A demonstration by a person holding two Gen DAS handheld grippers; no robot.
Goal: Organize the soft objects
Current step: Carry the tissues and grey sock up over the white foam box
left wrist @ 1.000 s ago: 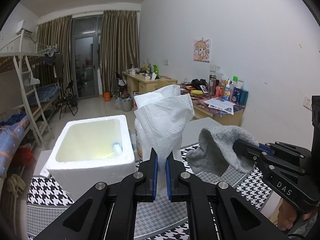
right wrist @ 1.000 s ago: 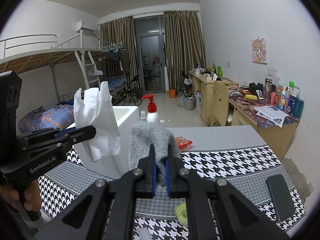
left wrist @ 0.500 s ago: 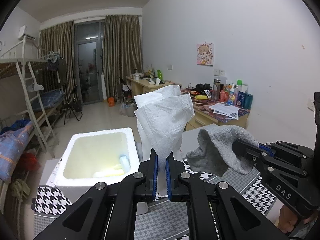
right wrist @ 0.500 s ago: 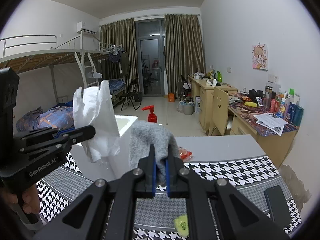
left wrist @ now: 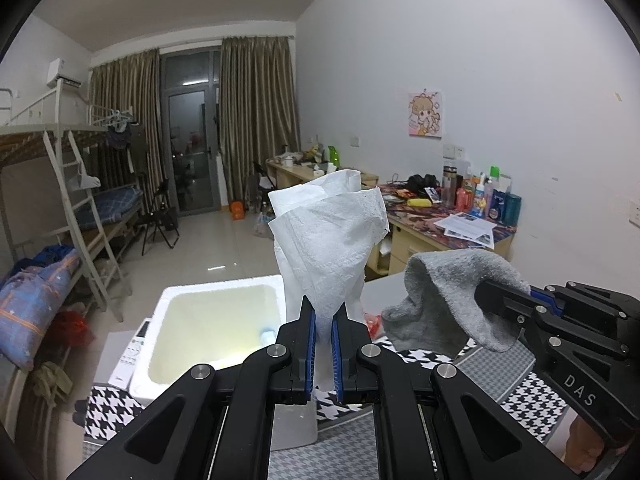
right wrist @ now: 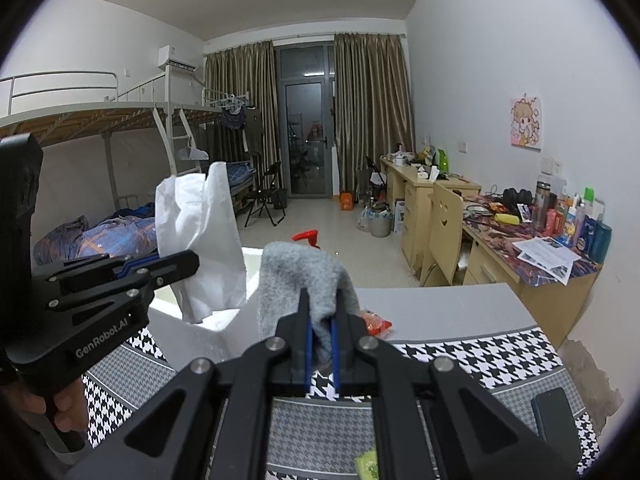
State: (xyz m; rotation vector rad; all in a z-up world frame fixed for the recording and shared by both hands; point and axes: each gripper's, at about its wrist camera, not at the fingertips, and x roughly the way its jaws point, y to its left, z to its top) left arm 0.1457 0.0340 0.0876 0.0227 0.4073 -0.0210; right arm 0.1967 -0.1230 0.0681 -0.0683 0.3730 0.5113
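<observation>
1. Far left in the right wrist view, the left claw [right wrist: 176,260] comes in side-on, with "GenRobot.AI" printed in white along its black body.
2. That claw is clamped on a white paper towel [left wrist: 332,236]; its lower end is squeezed between the blue pads and the rest fans upward above the fingertips.
3. Below and just left of the towel sits the white foam box [left wrist: 176,300], open-topped on the houndstooth table [left wrist: 520,396], with a small pale item in its far right corner.
4. Moving right, a red pump top [right wrist: 306,236] peeks up behind the box.
5. Next, the right claw [right wrist: 320,320] is closed tight on a grey sock [right wrist: 300,276], which bunches up over the fingertips.
6. From the left wrist view, "DAS" reads on that claw's side, with the sock hanging off its tip, level with the towel and near it.
7. Far right, a dark phone [right wrist: 556,424] lies flat on the table.
</observation>
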